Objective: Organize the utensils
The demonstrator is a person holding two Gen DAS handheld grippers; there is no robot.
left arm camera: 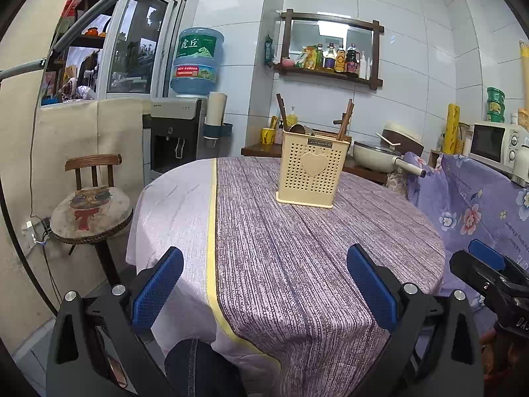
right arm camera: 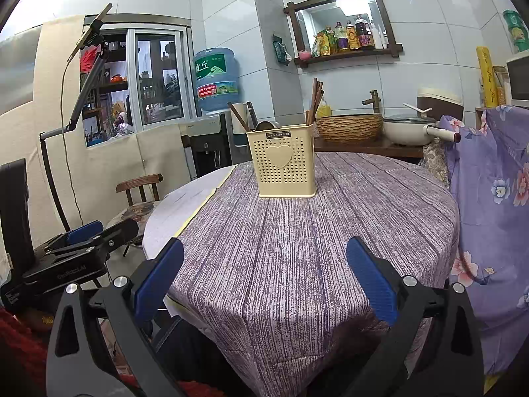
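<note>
— Where's the utensil holder [left arm camera: 312, 170]?

— I see it upright on the far middle of the counter [left arm camera: 297, 264], chopsticks [left arm camera: 345, 119] standing in its right compartment, darker handles [right arm camera: 243, 115] in its left.

— And my hand-held grippers?

— Both well short of it at the near edge. The left hand-held gripper [left arm camera: 264, 284] is spread wide, nothing between its pads; the right hand-held gripper [right arm camera: 264, 278] is likewise spread and empty.
</note>
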